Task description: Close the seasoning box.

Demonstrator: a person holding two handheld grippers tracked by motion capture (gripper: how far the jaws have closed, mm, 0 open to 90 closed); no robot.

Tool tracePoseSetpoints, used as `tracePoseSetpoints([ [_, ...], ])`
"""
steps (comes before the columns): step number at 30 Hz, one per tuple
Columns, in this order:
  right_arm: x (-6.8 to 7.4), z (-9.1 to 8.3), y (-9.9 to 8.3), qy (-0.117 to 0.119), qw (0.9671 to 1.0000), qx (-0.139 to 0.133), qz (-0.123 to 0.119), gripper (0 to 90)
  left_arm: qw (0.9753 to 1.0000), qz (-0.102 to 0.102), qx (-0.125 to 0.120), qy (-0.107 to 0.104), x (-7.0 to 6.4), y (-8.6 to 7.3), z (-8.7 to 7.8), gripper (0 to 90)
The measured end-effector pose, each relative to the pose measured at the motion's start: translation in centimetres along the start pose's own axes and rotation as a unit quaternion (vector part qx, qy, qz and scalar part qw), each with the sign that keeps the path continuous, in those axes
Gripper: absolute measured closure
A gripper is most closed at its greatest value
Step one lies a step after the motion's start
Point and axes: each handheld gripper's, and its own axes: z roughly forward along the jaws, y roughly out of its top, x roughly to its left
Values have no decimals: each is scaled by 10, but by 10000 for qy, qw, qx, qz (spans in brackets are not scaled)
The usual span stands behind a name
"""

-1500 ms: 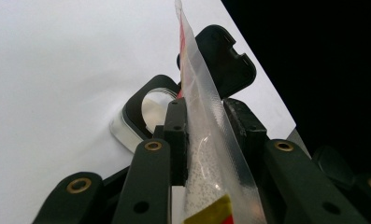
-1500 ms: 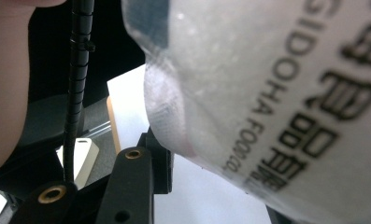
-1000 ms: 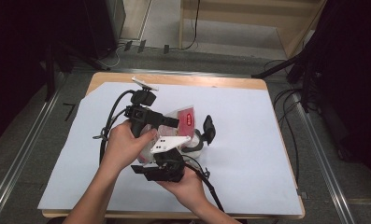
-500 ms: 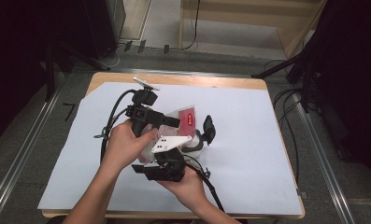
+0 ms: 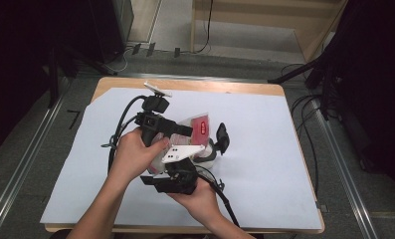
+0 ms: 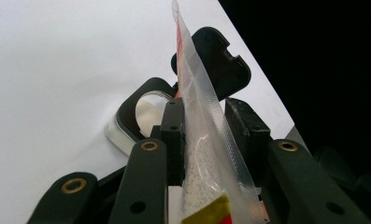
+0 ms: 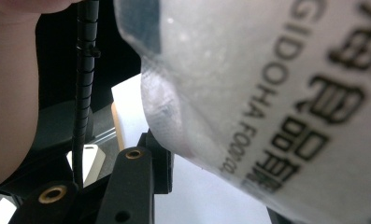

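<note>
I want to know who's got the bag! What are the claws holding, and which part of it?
The left claw pinches a clear plastic bag by its thin sealed edge. The right claw's hold on it cannot be told.

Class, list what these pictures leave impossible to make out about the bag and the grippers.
- Bag print, right gripper view: blurred, cut by the frame edges.
- Right gripper, high view: jaws hidden under its grey plate.
- Container, left gripper view: contents blocked by left gripper.

The high view looked forward and down from above my side of the table (image 5: 284,149). My left gripper view looked along its jaws, very near the clear packet (image 6: 199,140); my right gripper view sat nearer still against that packet (image 7: 267,93).
</note>
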Motion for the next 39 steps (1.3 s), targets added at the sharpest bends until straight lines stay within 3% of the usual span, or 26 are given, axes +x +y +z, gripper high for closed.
tracePoseSetpoints([
  [14, 0, -1, 1, 34, 10000, 12, 24, 634, 10000, -15, 60, -41, 3, 2, 0, 706],
  [21, 1, -1, 3, 15, 10000, 47, -49, 637, 9997, -161, 58, -178, 7, 3, -2, 694],
  [32, -2, 0, 6, 49, 9999, 13, 128, 634, 9997, -104, 198, -43, 5, 10, 1, 691],
  [39, -4, 1, 8, 12, 9999, 24, 111, 634, 9997, -90, 209, -8, 5, 12, 1, 692],
])
